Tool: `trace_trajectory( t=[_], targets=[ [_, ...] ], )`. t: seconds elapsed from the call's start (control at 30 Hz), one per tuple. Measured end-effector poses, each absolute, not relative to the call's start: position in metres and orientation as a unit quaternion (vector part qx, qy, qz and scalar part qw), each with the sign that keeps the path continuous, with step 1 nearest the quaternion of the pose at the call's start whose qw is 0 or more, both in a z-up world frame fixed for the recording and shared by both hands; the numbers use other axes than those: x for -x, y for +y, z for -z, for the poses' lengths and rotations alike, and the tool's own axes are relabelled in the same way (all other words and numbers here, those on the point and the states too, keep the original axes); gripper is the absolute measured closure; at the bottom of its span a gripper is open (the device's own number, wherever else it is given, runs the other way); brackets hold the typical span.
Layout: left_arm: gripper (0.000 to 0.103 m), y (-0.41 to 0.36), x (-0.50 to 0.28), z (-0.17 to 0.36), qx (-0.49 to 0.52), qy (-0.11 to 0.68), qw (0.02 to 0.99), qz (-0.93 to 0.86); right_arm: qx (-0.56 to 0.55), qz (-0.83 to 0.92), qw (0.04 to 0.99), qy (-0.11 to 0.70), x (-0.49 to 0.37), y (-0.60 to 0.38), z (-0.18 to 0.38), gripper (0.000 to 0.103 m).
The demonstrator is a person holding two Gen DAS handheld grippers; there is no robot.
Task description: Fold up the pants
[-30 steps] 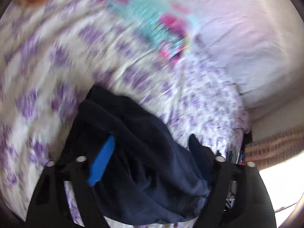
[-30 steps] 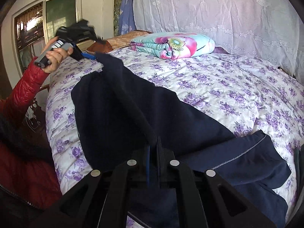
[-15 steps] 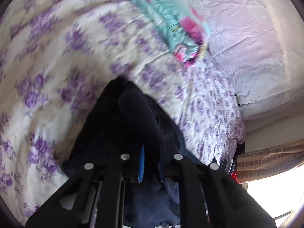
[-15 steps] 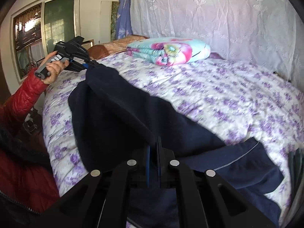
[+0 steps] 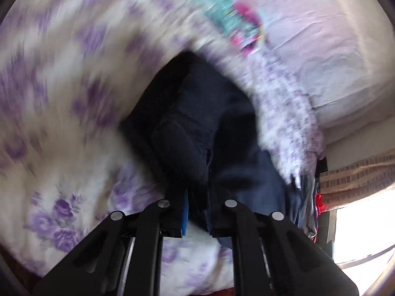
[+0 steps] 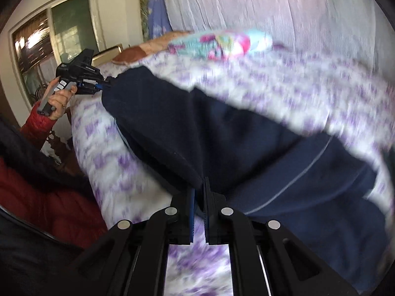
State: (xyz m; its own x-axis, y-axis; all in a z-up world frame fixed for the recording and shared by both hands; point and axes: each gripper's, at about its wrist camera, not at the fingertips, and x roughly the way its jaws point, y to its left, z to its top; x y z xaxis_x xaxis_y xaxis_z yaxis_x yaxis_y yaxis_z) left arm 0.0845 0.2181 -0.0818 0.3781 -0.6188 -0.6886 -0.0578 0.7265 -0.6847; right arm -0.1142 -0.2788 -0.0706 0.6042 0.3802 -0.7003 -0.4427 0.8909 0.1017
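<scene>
1. No container shows in either view; everything lies on a bed (image 6: 284, 79) with a purple-flowered cover.
2. The navy pants (image 6: 222, 133) are spread across the cover, stretched between the two grippers.
3. The left gripper (image 5: 197, 197) is pinched tight on a bunched fold of the pants; dark cloth rises straight ahead of its fingers, with flowered cover on either side.
4. The right gripper (image 6: 198, 192) is pressed together on an edge of the pants, and the fabric runs ahead and to its left towards the left gripper.
5. A folded floral blanket (image 6: 219, 43) lies far ahead of the right gripper, beyond the pants, near the white curtain (image 6: 271, 7).
6. A hand (image 6: 58, 98) in a red sleeve holds the left gripper's handle.
</scene>
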Motion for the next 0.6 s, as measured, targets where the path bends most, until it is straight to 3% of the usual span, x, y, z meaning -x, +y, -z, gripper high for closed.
trace_trajectory(
  t=[0.13,0.47,0.6],
  targets=[
    [0.093,0.231,-0.087,0.094,0.373,0.514,0.743,0.212,0.013,-0.227,0.899,0.375,0.117,-0.281,0.079,0.096],
    [0.092,0.237,-0.026,0.011,0.257,0.424,0.863,0.102,0.004,-0.219,0.904,0.367,0.118,-0.283,0.088,0.095],
    [0.092,0.216,-0.021,-0.004,0.248,0.419,0.859,0.158,-0.009,-0.217,0.906,0.364,0.116,-0.286,0.091,0.095]
  ],
)
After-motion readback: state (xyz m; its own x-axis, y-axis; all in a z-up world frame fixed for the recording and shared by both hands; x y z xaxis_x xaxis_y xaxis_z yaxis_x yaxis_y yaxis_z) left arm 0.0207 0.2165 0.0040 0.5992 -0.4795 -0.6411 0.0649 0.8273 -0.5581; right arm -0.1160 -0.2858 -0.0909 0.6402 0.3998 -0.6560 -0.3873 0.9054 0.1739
